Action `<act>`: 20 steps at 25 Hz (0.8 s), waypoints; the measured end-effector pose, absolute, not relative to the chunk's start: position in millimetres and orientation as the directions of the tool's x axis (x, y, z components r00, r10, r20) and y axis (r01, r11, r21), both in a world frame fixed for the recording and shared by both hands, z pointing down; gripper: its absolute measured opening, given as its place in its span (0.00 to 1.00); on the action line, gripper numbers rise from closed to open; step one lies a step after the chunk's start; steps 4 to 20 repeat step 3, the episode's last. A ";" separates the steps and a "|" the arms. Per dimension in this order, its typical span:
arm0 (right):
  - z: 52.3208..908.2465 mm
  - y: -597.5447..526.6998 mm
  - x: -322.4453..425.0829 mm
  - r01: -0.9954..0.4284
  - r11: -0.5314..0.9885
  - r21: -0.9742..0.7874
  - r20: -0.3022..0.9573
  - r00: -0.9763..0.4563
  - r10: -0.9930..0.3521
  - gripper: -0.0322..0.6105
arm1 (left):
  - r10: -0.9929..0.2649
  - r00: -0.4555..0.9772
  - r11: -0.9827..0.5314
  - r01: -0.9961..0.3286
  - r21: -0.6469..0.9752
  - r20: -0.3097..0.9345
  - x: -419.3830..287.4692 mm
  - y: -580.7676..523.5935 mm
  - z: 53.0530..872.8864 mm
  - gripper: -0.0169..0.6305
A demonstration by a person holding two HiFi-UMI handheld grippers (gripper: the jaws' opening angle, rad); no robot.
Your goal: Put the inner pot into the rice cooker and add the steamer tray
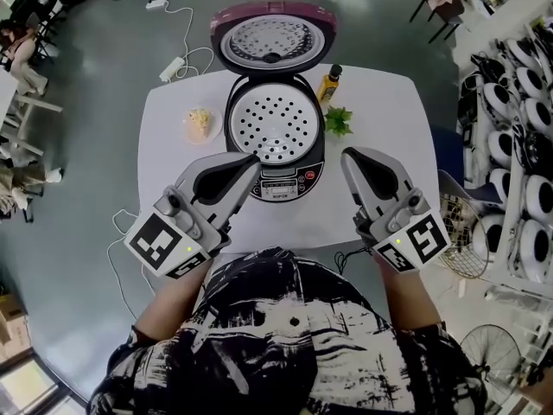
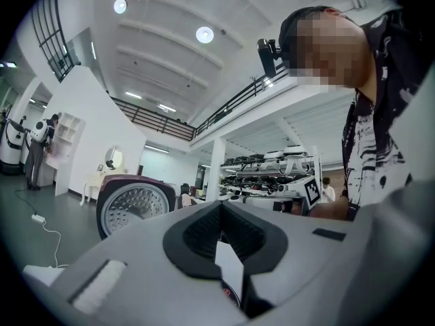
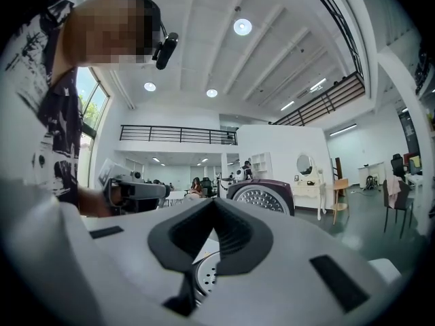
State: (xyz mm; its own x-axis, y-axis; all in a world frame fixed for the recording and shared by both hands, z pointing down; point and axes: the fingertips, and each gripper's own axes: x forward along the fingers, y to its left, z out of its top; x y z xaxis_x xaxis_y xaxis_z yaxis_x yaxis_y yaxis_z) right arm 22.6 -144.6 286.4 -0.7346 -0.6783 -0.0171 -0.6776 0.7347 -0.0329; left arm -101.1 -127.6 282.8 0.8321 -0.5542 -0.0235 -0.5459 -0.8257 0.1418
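Bearing rice cooker (image 1: 281,184): white table (image 1: 164,128) (grey floor (image 1: 78,111)).

Bright, even light fills all three views. Round ceiling lamps (image 2: 204,34) glow overhead in both gripper views, burned out to white. In the head view the white table (image 1: 164,119) is bright without hard glare, and the shadows on it are faint and soft. Both gripper views bend strongly toward the edges inside a dark round border. The left gripper (image 2: 221,206) and the right gripper (image 3: 213,201), close to their lenses, look soft. A window (image 3: 90,97) is overexposed.
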 end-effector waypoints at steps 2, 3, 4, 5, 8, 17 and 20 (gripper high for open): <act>286.8 -144.0 22.1 -0.676 0.736 -0.033 -0.017 -0.736 -0.677 0.05 | -0.554 0.832 -0.826 -0.546 0.143 -0.024 -101.0 -127.1 283.2 0.03; 287.0 -143.8 21.9 -0.675 0.737 -0.032 -0.017 -0.737 -0.676 0.05 | -0.554 0.832 -0.826 -0.545 0.143 -0.024 -101.0 -126.8 283.4 0.03; 287.0 -143.8 21.9 -0.675 0.737 -0.032 -0.017 -0.737 -0.676 0.05 | -0.554 0.832 -0.826 -0.545 0.143 -0.024 -101.0 -126.8 283.4 0.03; 287.0 -143.8 21.9 -0.675 0.737 -0.032 -0.017 -0.737 -0.676 0.05 | -0.554 0.832 -0.826 -0.545 0.143 -0.024 -101.0 -126.8 283.4 0.03; 287.0 -143.8 21.9 -0.675 0.737 -0.032 -0.017 -0.737 -0.676 0.05 | -0.554 0.832 -0.826 -0.545 0.143 -0.024 -101.0 -126.8 283.4 0.03; 287.0 -143.8 21.9 -0.675 0.737 -0.032 -0.017 -0.737 -0.676 0.05 | -0.554 0.832 -0.826 -0.545 0.143 -0.024 -101.0 -126.8 283.4 0.03; 287.0 -143.8 21.9 -0.675 0.737 -0.032 -0.017 -0.737 -0.676 0.05 | -0.554 0.832 -0.826 -0.545 0.143 -0.024 -101.0 -126.8 283.4 0.03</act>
